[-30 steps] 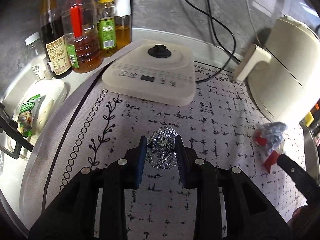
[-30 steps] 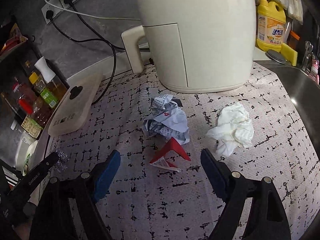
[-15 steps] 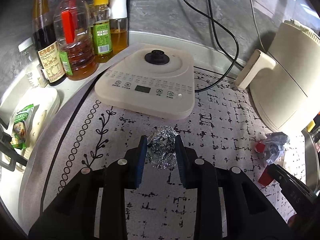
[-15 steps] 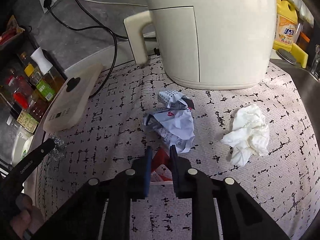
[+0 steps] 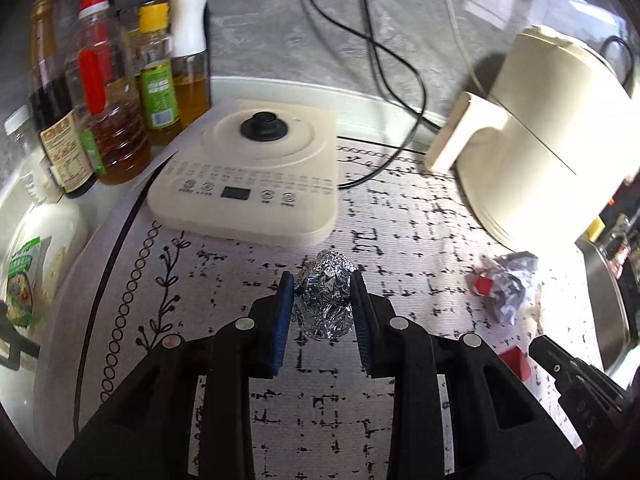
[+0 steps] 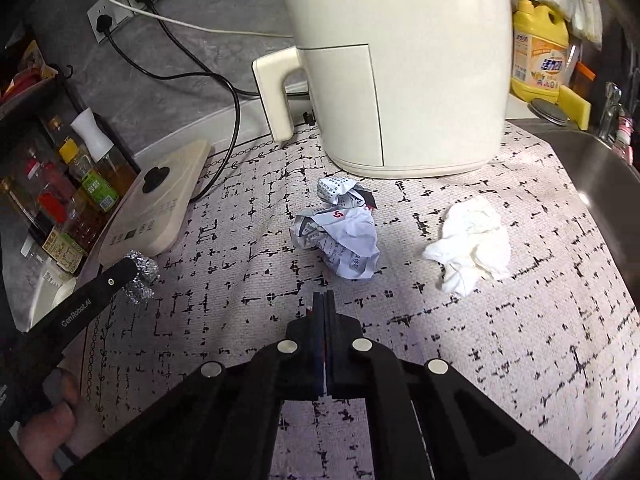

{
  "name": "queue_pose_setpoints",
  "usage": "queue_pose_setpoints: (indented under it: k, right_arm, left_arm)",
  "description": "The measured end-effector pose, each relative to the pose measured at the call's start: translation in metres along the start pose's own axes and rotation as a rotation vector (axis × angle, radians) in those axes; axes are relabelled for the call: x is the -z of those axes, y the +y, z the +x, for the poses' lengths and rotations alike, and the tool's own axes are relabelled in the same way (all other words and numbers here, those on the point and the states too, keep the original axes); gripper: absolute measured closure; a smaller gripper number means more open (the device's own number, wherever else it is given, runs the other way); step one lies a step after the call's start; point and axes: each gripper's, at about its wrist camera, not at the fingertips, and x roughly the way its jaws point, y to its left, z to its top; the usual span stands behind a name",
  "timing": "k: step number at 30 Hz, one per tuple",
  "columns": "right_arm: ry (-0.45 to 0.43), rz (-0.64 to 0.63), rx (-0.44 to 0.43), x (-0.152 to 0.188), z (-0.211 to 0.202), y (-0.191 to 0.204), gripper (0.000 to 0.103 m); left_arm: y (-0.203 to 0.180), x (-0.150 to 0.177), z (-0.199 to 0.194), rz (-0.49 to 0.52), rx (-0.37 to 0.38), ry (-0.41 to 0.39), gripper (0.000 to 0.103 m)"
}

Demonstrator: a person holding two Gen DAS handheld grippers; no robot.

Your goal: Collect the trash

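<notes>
My left gripper is shut on a crumpled foil ball, just above the patterned mat; the foil ball also shows in the right wrist view. My right gripper is shut on a red paper scrap, almost hidden in its own view; the red scrap shows at its tip in the left wrist view. A crumpled printed paper lies ahead of it, also seen in the left wrist view. A white tissue lies to the right.
A cream air fryer stands behind the trash. A flat cream cooker sits at left, with oil and sauce bottles behind it. Black cables run along the wall. A sink and yellow detergent bottle are at right.
My right gripper closed on the red scrap and lifted it away from the printed paper. My left gripper stayed shut on the foil ball and shifted slightly.
</notes>
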Motion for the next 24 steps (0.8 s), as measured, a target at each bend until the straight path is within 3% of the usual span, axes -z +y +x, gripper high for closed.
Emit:
queue_pose_setpoints:
  k: [8, 18, 20, 22, 24]
  right_arm:
    - [-0.071, 0.016, 0.051, 0.013, -0.036, 0.004, 0.102]
    - [-0.045, 0.103, 0.107, 0.025, -0.04, -0.011, 0.098]
    - [-0.022, 0.112, 0.102, 0.025, -0.031, -0.012, 0.092]
    - [-0.021, 0.13, 0.105, 0.025, -0.026, -0.014, 0.063]
    - [-0.019, 0.122, 0.103, 0.025, -0.02, -0.012, 0.063]
  left_arm:
    - [-0.014, 0.004, -0.001, 0.054, 0.106, -0.003, 0.074]
    - [-0.037, 0.002, 0.01, 0.152, 0.188, 0.012, 0.074]
    - [-0.036, 0.002, 0.013, 0.143, 0.184, 0.017, 0.074]
    - [-0.033, 0.001, 0.017, 0.139, 0.175, 0.022, 0.074]
    - [-0.029, 0.001, 0.019, 0.14, 0.16, 0.022, 0.074]
